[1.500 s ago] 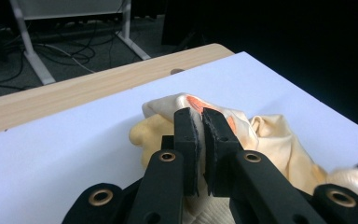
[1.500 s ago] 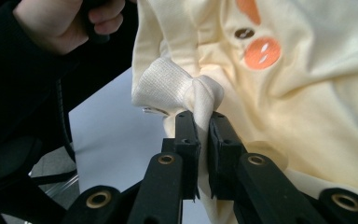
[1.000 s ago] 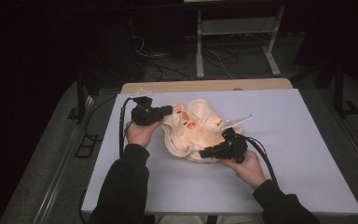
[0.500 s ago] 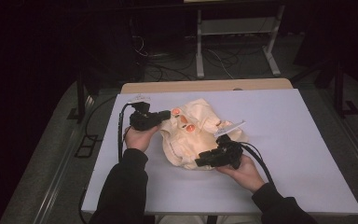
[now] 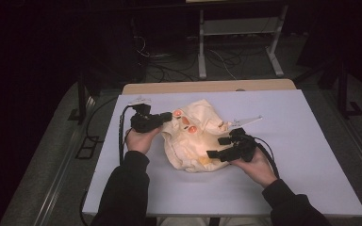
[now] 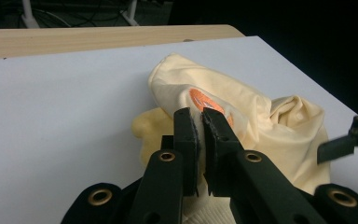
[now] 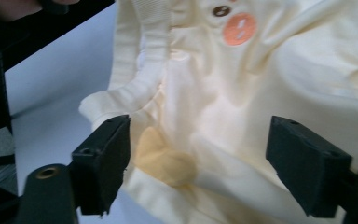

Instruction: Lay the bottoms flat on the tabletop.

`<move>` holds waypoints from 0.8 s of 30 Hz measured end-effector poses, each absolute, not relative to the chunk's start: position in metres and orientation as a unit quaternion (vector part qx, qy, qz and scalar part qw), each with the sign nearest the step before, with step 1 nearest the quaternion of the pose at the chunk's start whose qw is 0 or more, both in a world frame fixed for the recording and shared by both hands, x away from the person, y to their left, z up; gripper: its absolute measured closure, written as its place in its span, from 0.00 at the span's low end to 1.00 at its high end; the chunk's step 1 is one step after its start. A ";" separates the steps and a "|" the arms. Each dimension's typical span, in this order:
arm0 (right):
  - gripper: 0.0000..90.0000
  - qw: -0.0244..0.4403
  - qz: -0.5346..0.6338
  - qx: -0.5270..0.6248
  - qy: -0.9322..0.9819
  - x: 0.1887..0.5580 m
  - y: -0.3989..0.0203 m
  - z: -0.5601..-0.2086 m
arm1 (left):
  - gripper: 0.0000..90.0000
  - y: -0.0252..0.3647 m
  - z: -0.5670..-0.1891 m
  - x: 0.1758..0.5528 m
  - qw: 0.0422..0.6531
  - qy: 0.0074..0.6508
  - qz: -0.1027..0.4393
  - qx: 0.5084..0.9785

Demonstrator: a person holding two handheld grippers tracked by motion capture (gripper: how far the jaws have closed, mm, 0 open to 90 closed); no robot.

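High view has a pale yellow garment [image 5: 195,139] lying crumpled in the middle of the white table [image 5: 306,141], with a hand at each side of it. Left gripper [image 5: 166,117] sits at the garment's left edge; in the left gripper view its jaws are pinched together on a fold of the cloth, just beside an orange patch [image 6: 204,99]. Right gripper [image 5: 220,147] is at the near right side of the heap, and its jaws have just been opening: half a second ago they looked closed on the fabric, now the right gripper view shows them spread wide, the cloth lying between and below them but neither pad pressing on it. The garment has also slumped a little flatter since that earlier frame. My reading is that the right side has let go of one hold while the left one anchors the cloth, so the right hand is probably free to pick a fresh spot, perhaps the ribbed edge [image 7: 142,79] near its left jaw
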State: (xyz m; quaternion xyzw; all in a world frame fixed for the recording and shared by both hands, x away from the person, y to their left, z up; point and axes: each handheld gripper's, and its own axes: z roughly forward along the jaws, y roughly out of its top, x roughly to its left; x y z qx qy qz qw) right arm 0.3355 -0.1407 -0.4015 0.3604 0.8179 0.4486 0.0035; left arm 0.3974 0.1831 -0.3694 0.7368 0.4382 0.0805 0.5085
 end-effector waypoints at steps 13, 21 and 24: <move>0.15 0.031 0.447 0.387 0.806 0.354 -0.173 -0.384 | 0.92 0.186 -0.370 0.397 0.509 0.442 0.080 0.734; 0.15 0.047 0.444 0.409 0.796 0.365 -0.189 -0.377 | 0.92 0.187 -0.370 0.398 0.511 0.445 0.078 0.731; 0.15 0.049 0.443 0.416 0.793 0.370 -0.195 -0.377 | 0.92 0.187 -0.371 0.398 0.510 0.445 0.077 0.732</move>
